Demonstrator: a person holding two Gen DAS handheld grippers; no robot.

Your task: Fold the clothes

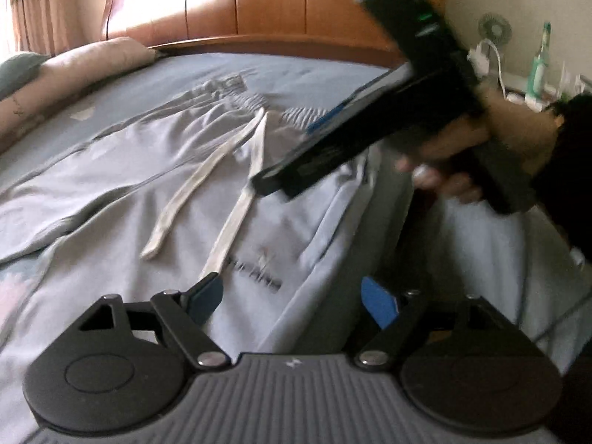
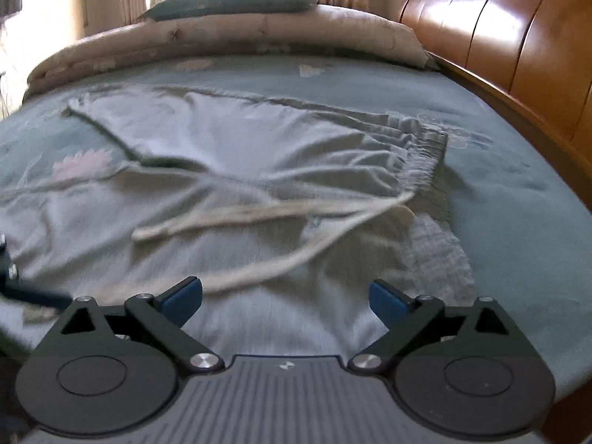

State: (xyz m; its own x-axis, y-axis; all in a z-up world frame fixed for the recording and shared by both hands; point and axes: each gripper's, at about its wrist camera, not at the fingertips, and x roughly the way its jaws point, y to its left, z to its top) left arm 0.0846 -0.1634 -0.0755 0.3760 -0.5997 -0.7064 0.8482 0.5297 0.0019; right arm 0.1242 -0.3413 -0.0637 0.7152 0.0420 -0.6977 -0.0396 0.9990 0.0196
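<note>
Trousers [image 2: 229,170], light grey with an elastic waistband [image 2: 425,155] and two pale drawstrings [image 2: 259,214], lay spread across the bed [image 2: 518,185], waistband toward the wooden headboard [image 2: 499,44], legs running off to the left in the right wrist view. No fold had been made yet, by my judgement.

Your right tool [image 2: 285,299] hovered over the near part of the garment with its jaws well apart and nothing between them; the pads were clear of the cloth. Your left tool [image 1: 292,296] was likewise spread and empty, above the near edge of the fabric by the printed logo [image 1: 259,273]. In the left wrist view your right hand [image 1: 470,155] and its tool crossed the frame close above the waistband.

Risks noted:
- The drawstrings lay loose over the front. A pinch taken there would likely catch cord alone and drag it, not the cloth.
- The fabric was creased near the waistband; folding without smoothing would lock those wrinkles in.
- The two tools worked near each other; a converging reach could knock them together.
- Both views were blurred, so I could not tell the exact edge lines.
</note>
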